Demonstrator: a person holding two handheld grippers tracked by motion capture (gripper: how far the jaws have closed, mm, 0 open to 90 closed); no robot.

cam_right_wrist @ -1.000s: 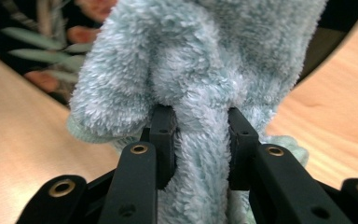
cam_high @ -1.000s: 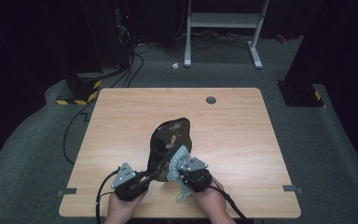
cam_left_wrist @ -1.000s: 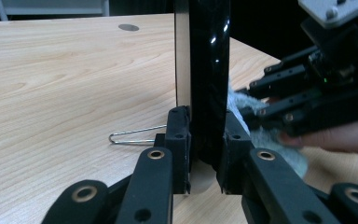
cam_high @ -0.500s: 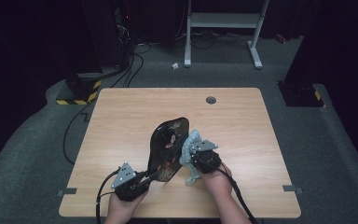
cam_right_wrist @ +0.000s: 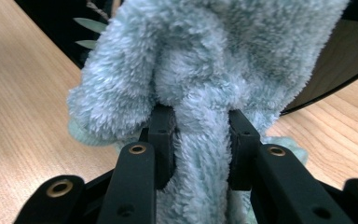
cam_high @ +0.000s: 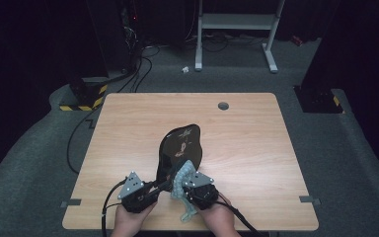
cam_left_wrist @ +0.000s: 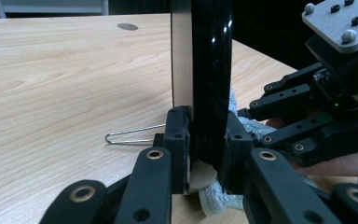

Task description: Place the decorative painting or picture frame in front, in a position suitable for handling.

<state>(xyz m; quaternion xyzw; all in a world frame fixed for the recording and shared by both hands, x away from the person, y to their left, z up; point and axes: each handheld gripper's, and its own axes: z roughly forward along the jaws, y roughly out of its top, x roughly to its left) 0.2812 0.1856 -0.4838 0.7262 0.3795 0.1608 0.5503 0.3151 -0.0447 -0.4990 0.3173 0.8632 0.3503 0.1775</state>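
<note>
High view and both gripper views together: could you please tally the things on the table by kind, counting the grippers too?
Black plate: 1
Fluffy blue cloth: 1
Wire stand: 1
Grippers, left gripper and right gripper: 2
Total: 5

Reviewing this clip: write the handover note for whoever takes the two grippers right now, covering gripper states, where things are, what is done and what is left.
Left gripper: shut on the lower edge of the black plate, holding it on edge above the table.
Right gripper: shut on a fold of the light blue fluffy cloth, which is pressed against the plate's glossy face near the bottom.
A thin wire clip lies on the table beside the plate.
Done: plate gripped and stood up, cloth in hand and on the plate.
Left, as it looks: wipe the rest of the plate's face, then set both down. How much has been wiped cannot be told.
</note>
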